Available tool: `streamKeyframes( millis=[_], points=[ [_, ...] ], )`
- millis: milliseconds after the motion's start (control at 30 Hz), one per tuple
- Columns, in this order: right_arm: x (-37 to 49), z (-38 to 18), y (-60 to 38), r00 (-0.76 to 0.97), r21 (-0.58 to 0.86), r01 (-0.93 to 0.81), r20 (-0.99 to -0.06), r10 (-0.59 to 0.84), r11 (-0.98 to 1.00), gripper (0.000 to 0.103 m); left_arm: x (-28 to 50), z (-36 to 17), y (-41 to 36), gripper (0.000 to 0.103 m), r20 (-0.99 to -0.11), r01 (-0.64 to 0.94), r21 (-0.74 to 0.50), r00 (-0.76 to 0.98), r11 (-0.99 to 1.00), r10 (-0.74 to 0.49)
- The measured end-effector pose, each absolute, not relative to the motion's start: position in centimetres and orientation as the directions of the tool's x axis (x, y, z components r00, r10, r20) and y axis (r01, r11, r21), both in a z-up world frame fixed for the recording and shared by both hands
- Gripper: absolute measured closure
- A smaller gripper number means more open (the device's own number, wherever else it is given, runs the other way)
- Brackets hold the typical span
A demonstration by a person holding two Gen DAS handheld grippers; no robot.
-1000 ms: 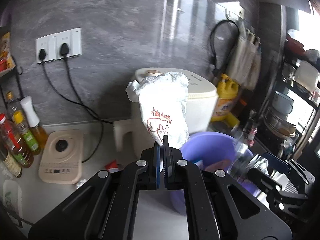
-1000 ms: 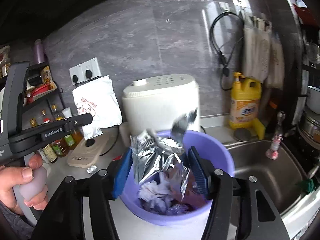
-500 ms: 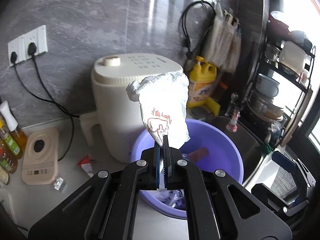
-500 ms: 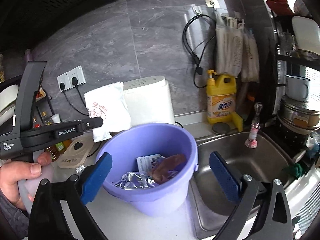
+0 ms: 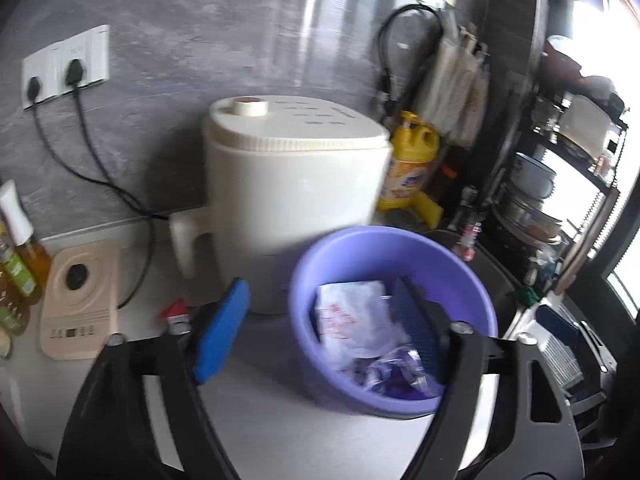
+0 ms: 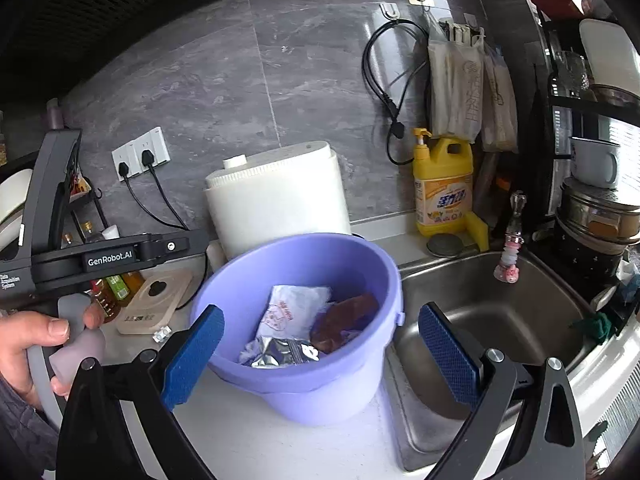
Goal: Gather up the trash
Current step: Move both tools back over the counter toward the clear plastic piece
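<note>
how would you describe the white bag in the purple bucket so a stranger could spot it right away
Find the purple bucket on the counter, left of the steel sink. Inside it, the white bag leans toward the back. It alone is white with red print, unlike the silver foil wrapper in front and the brown wrapper beside it.

Window glare at right; left view motion-blurred — fisheye edges dark.

Grey marble-look wall tiles are backing a pale desk; daylight is streaming through a window beside a steel sink.
</note>
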State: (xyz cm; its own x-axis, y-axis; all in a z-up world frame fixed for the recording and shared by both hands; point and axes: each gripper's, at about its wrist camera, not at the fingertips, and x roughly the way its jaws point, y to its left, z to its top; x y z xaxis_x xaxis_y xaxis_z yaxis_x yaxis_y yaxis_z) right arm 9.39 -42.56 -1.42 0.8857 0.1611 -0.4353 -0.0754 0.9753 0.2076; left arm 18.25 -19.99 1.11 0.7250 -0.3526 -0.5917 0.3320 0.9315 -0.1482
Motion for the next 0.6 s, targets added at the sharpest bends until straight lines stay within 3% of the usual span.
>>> streamKeyframes(
  millis=[200,600],
  points=[
    [10.2,-1.5,-40.0,0.873,0.217,-0.133,-0.437,0.218,0.967,0.007,17.5,0.8,-16.2,0.006,-0.589,0.238,-0.106,0.767,0.965,-0.254],
    [11.4,-2.2,-32.5,0.837,0.197,-0.273,-0.433,0.334,0.941,0.007,16.7,-1.4,-9.0,0.006,-0.632,0.065,-0.1,0.767,0.993,-0.114]
  ],
)
